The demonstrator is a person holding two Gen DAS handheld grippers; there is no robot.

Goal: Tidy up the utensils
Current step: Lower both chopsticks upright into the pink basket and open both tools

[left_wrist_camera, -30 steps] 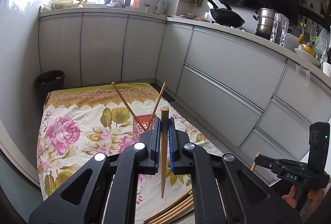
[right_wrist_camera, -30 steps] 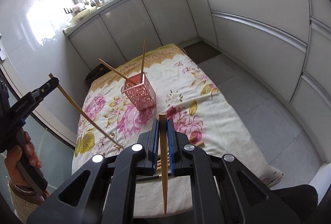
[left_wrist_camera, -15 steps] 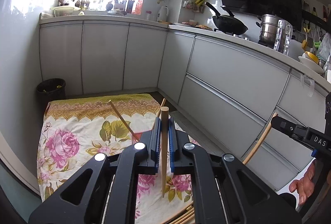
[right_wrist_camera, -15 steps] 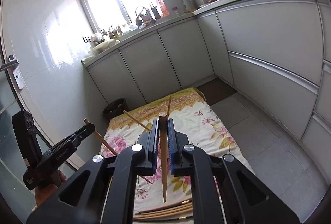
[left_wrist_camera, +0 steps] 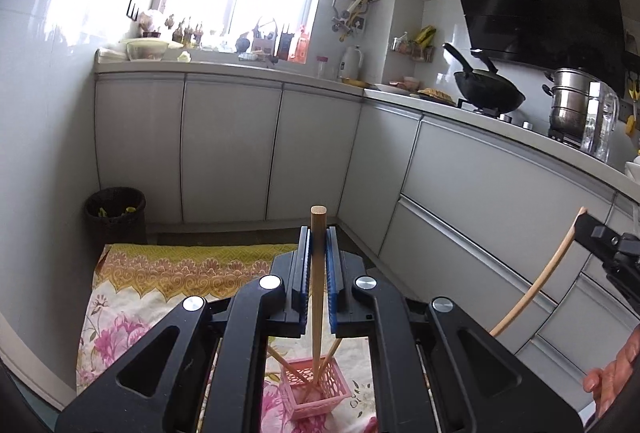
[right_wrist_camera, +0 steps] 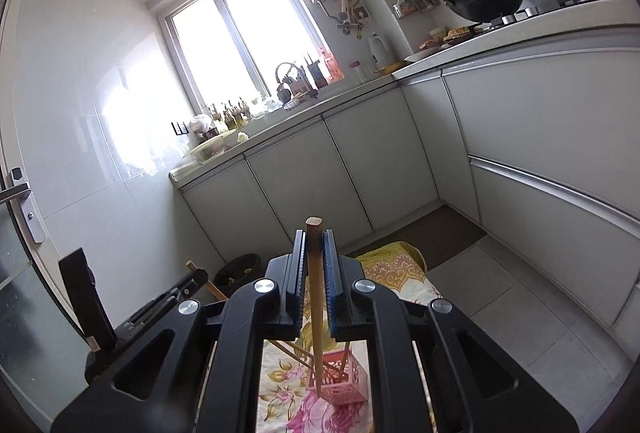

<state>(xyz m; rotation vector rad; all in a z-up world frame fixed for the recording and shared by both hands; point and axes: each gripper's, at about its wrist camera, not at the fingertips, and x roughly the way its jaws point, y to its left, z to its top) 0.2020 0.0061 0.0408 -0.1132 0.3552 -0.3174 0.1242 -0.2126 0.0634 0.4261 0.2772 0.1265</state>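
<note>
My left gripper is shut on a wooden chopstick that stands upright between the blue pads. Its lower tip hangs over the pink lattice basket, which stands on the floral cloth with two chopsticks leaning in it. My right gripper is shut on another chopstick, whose tip hangs just in front of the same basket. In the left wrist view the right gripper shows at the right edge with its chopstick. The right wrist view catches the left gripper at the lower left.
Grey floor cabinets run along the far wall and down the right side. A dark waste bin stands in the corner beyond the cloth. A wok and steel pots sit on the counter. Grey floor tiles lie right of the cloth.
Both grippers have risen and tilted up, each still holding its chopstick. The basket has dropped to the bottom of both views, and the loose chopsticks on the cloth are out of sight.
</note>
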